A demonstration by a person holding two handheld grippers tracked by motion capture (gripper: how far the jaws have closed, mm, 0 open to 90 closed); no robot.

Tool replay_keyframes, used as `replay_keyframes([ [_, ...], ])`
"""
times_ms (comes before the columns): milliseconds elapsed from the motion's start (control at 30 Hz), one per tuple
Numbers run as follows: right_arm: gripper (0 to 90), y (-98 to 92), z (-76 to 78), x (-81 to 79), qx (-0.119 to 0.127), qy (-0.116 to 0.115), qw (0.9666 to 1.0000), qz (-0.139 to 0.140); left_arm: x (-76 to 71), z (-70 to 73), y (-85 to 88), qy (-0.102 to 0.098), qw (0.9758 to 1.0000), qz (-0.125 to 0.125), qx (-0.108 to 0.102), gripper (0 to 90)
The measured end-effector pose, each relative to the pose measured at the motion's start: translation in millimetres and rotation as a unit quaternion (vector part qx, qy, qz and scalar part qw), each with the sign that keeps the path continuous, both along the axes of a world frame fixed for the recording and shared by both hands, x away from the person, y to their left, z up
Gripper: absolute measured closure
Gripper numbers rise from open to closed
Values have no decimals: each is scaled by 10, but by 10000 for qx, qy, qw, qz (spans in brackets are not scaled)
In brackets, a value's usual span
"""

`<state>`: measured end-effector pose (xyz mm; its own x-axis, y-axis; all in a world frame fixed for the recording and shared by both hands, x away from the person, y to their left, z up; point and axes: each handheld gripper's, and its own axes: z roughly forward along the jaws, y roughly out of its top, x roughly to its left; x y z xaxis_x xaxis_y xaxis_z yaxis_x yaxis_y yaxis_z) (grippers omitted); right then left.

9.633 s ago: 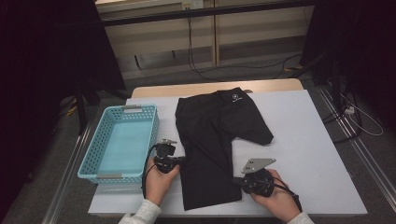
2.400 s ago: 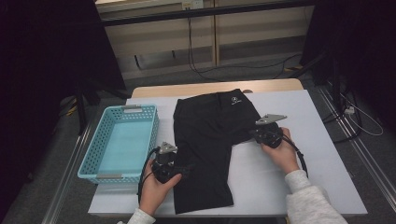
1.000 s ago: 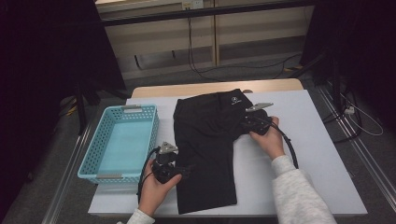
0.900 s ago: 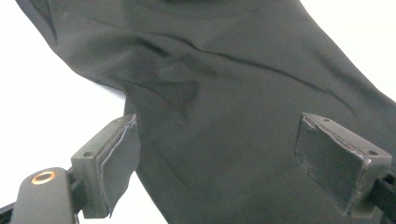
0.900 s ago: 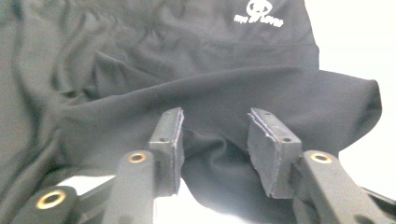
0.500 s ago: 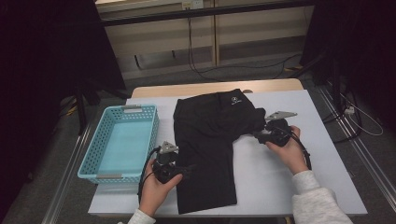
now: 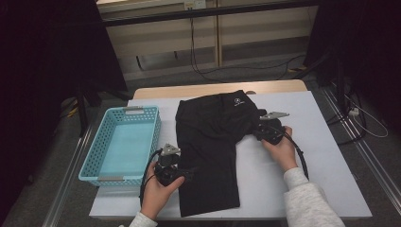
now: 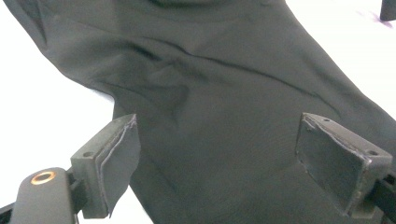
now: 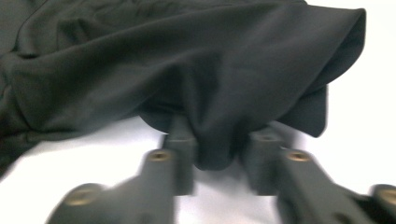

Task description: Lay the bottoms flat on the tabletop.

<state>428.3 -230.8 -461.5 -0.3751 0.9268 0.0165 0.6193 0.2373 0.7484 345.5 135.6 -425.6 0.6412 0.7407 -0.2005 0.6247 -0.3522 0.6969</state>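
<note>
A black shirt (image 7: 213, 142) lies lengthwise on the white table (image 7: 331, 161), its logo at the far end. My left gripper (image 7: 188, 173) rests at the shirt's left edge near the front. In the left gripper view my left gripper (image 8: 215, 172) stands open, its pads wide apart over flat black shirt cloth (image 8: 219, 93). My right gripper (image 7: 259, 133) is at the shirt's right side by the folded sleeve. Its jaws have just been closing, and in the right gripper view my right gripper (image 9: 219, 158) pinches a bunched fold of the sleeve (image 9: 261, 70).
A light blue plastic basket (image 7: 142, 110) stands on the table left of the shirt, close to my left hand. Bare white table spreads to the right of the shirt. Cables and dark stands lie on the floor beyond the far edge.
The right hand drew away from the shirt's upper part to the right, then came back down onto the sleeve fold and closed on it. The left hand has kept still.
</note>
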Motion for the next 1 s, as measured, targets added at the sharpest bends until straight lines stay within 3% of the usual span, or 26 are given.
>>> replay_keyframes([
  [67, 810, -29, 47, -12, 252, -96, 9996, -6, 2, 4, 2, -15, 10000, 0, -10, 143],
  [500, 824, -63, 457, -290, 335, -157, 9988, 311, -5, 9, 4, -40, 10000, -31, 42, 144],
  [567, 824, -75, 491, -313, 364, -151, 9986, 354, -5, 8, 3, -43, 10000, -21, 41, 144],
  [667, 823, -69, 518, -347, 186, -142, 9988, 421, -3, 2, 4, -46, 10000, 1, 19, 144],
  [733, 823, -60, 519, -365, 231, -116, 9983, 520, -3, -5, 0, -39, 10000, -8, 27, 144],
  [1000, 824, -119, 567, -433, 268, -137, 9985, 458, -4, 6, 12, -60, 10000, -23, 33, 144],
])
